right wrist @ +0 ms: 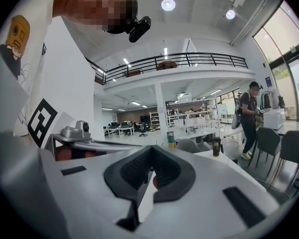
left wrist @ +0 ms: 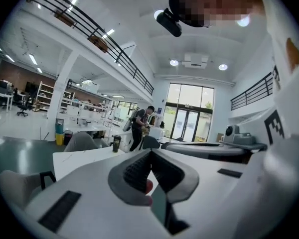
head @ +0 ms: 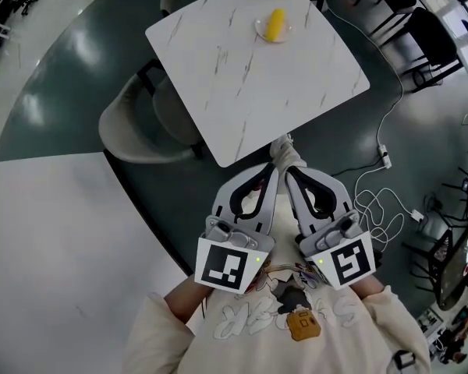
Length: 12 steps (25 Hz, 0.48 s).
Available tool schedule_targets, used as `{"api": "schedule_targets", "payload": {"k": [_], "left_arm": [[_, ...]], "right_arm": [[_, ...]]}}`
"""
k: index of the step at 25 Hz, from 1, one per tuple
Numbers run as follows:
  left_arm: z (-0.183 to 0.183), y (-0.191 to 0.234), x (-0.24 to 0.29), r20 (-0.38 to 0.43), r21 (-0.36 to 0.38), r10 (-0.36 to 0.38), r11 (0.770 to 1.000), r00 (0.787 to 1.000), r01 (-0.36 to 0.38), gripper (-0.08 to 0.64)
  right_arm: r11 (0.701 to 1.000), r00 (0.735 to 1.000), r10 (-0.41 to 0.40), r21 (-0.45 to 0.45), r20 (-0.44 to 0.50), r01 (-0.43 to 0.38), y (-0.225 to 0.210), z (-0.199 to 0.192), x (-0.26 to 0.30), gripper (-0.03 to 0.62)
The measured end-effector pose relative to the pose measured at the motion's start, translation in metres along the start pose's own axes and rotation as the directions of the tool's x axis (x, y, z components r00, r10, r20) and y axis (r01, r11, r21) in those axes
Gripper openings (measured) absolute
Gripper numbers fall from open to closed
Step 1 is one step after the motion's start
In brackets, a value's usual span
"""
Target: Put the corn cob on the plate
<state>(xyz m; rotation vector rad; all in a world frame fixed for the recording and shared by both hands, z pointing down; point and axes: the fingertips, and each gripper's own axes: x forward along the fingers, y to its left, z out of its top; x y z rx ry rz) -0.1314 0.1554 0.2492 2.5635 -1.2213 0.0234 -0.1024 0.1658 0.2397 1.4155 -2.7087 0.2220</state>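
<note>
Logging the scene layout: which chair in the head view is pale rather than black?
The chair at the marble table's left edge, its seat partly under the tabletop; the chairs at upper right are black.

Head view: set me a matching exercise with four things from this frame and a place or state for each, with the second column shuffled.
Things:
1. corn cob
2. left gripper
3. chair
4. white cable

Places or states:
A. on the floor, right of the table
B. jaws shut, short of the table's near corner
C. lying on the plate
D. at the table's left side, partly under it

Pairs: 1-C, 2-B, 3-D, 4-A.
</note>
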Motion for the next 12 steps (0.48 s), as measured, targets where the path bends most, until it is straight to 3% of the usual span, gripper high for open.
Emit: {"api": "schedule_targets", "payload": {"k": [3, 7, 12], "left_arm": [[-0.001, -0.012, -0.002, 0.000, 0.031, -0.041, 0.999, 0.999, 0.041, 0.005], [-0.008, -0.005, -0.009, -0.025, -0.006, -0.019, 1.000, 1.000, 0.019, 0.005], [-0.013, 0.000, -0.012, -0.020, -0.033, 0.016, 0.999, 1.000, -0.017, 0.005]], "right_arm": [[1.000, 1.000, -0.011, 0.012, 0.006, 0.010, 0.001, 0.000, -0.003, 0.005], [0.998, 0.998, 0.059, 0.031, -0.030, -0.058, 0.017, -0.008, -0.003, 0.003], [0.998, 0.998, 0.060, 0.016, -0.029, -0.060, 0.013, -0.012, -0.003, 0.003]]}}
